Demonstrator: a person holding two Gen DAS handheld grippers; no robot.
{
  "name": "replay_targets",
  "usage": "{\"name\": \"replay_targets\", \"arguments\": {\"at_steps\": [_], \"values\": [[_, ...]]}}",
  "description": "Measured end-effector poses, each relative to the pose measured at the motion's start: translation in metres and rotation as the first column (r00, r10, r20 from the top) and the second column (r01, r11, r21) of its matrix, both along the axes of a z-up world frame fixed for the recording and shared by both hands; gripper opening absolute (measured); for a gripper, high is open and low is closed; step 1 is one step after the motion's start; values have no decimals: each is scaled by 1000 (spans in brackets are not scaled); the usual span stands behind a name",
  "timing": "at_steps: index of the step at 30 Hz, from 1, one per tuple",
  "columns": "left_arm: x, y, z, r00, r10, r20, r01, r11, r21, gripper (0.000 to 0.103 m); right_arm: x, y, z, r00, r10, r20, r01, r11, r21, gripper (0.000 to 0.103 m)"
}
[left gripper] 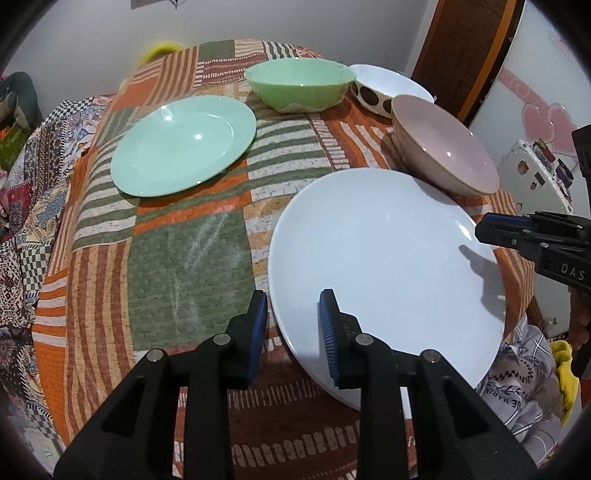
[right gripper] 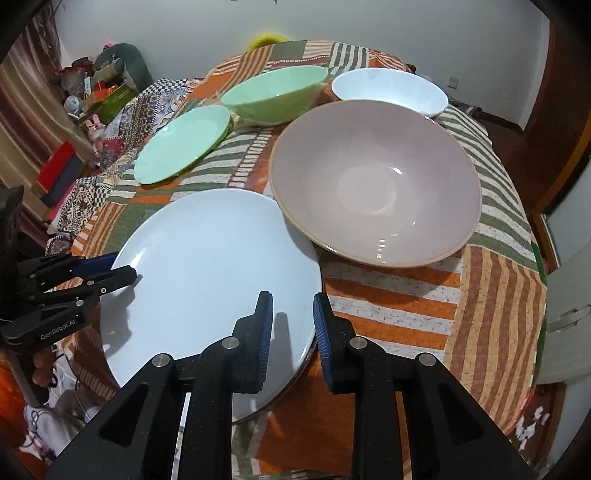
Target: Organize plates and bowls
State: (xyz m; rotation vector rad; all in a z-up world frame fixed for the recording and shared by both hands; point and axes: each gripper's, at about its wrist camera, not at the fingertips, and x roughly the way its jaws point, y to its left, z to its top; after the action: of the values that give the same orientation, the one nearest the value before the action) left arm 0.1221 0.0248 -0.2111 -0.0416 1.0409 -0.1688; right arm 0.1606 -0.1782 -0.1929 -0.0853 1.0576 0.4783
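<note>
A patchwork cloth (left gripper: 177, 236) of orange, green and cream stripes covers the worktop. Past the cloth's far edge a yellow object (right gripper: 266, 38) peeks up against the white wall (right gripper: 369, 22), and off its left side a grey plush toy (right gripper: 123, 59) sits among boxes and clutter. To the right of the cloth stand a brown wooden door (left gripper: 458, 55) and a white fridge (left gripper: 535, 173) with magnets.

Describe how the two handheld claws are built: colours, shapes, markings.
Both claws, the left claw and the right claw, are matte black plastic with two angular fingers, silver pivot pins and ribbed blue pads. Seen from the right wrist camera, the left claw's body carries white "GenRobot.AI" lettering.
</note>
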Motion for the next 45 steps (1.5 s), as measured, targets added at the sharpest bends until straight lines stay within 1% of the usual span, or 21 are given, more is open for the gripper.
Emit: {"name": "replay_targets", "arguments": {"at_steps": [2, 4, 7, 8, 9, 10, 13, 16, 18, 21, 23, 25, 27, 32, 36, 41, 45], "values": [[-2, 4, 6, 1000, 8, 17, -8, 1000, 0, 28, -1, 3, 4, 1000, 5, 9, -5, 1000, 3, 22], [-5, 9, 15, 999, 20, 46, -20, 1000, 9, 30, -2, 6, 10, 1000, 15, 20, -16, 1000, 17, 22], [-8, 20, 33, 994, 42, 100, -45, 999, 21, 31, -4, 14, 23, 998, 35, 60, -37, 999, 29, 23], [-9, 23, 38, 992, 48, 114, -51, 998, 28, 32, -5, 17, 28, 996, 43, 77, -46, 998, 33, 24], [-10, 28, 45, 989, 58, 133, -63, 998, 31, 36, -4, 20, 32, 995, 49, 92, -52, 998, 36, 25], [-11, 33, 52, 984, 73, 161, -80, 996, 36, 42, -4, 24, 37, 992, 55, 110, -60, 997, 41, 26], [-13, 49, 71, 967, 111, 230, -124, 991, 47, 52, -3, 34, 50, 984, 71, 164, -81, 995, 51, 34], [-7, 66, 87, 945, 146, 293, -173, 982, 68, 55, 3, 46, 57, 977, 87, 196, -100, 993, 58, 39], [-3, 77, 93, 933, 165, 319, -200, 976, 81, 57, 10, 54, 59, 974, 99, 204, -113, 992, 58, 40], [6, 95, 99, 915, 198, 352, -243, 966, 89, 64, 22, 67, 61, 972, 111, 208, -127, 990, 66, 40], [14, 107, 100, 905, 220, 364, -267, 960, 85, 69, 30, 76, 59, 971, 113, 212, -129, 990, 63, 42], [24, 119, 97, 900, 237, 365, -285, 955, 82, 74, 40, 84, 56, 970, 115, 214, -130, 990, 60, 45], [37, 131, 91, 899, 257, 354, -302, 950, 75, 75, 49, 91, 52, 971, 114, 211, -129, 990, 58, 49], [72, 159, 69, 907, 298, 298, -325, 945, 46, 76, 71, 109, 40, 974, 127, 187, -136, 990, 41, 49], [97, 172, 46, 912, 312, 267, -340, 938, 64, 76, 87, 120, 31, 976, 137, 168, -144, 989, 30, 49], [118, 182, 23, 924, 305, 229, -326, 943, 62, 76, 107, 133, 20, 981, 132, 144, -137, 990, 24, 49], [134, 187, 7, 942, 272, 199, -291, 954, 71, 76, 118, 144, 11, 981, 144, 126, -148, 989, 17, 49]]}}
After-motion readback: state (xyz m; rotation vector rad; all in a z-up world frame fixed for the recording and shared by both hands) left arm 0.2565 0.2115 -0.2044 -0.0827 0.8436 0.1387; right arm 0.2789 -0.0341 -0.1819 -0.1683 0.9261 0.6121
